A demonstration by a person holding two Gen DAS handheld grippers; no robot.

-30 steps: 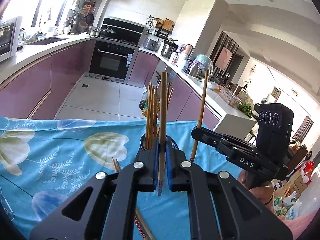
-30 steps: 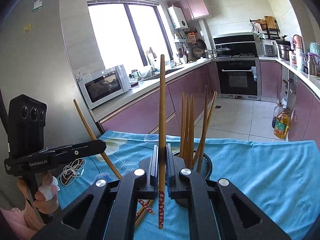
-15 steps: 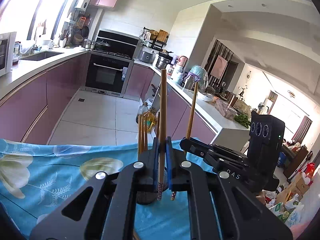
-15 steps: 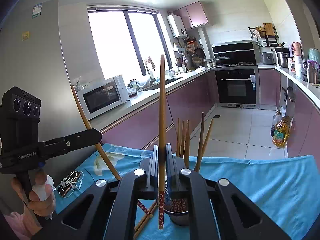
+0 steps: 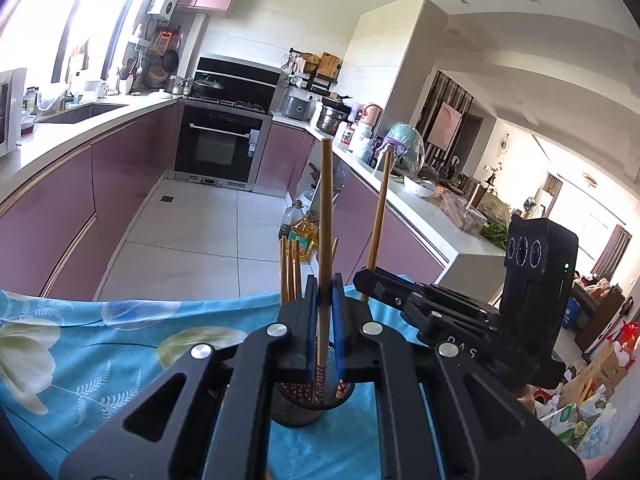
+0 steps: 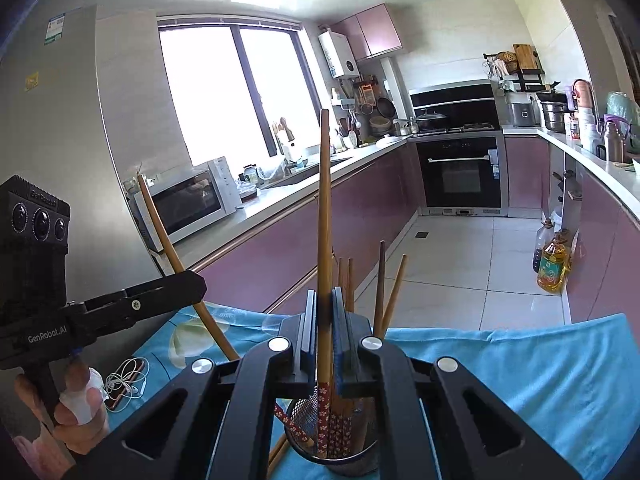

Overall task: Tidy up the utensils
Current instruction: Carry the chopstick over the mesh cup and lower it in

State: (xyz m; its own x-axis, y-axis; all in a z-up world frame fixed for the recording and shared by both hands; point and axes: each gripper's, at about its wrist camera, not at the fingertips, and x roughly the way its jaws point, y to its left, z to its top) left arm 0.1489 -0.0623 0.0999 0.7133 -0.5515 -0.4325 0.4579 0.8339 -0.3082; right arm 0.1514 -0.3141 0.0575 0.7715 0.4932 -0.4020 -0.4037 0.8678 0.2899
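Tablecloth (image 5: pixel 100 344): chopstick (image 5: pixel 325 216) btw. tongs (image 5: pixel 325 344)

The left gripper (image 5: pixel 325 312) is clamped on a single chopstick (image 5: pixel 325 216), blue pads tight on either side of the shaft, which stands nearly upright between the jaws; the right gripper (image 6: pixel 325 320) likewise is closed on its own chopstick (image 6: pixel 325 208), held near-vertical; both grippers tip a little downward. In the right wrist view the left gripper reaches in from the left edge, its chopstick leaning, the left hand (image 6: pixel 76 412) wrapped around the handle with a white bandage on one finger; the two grippers sit side by side, close together.
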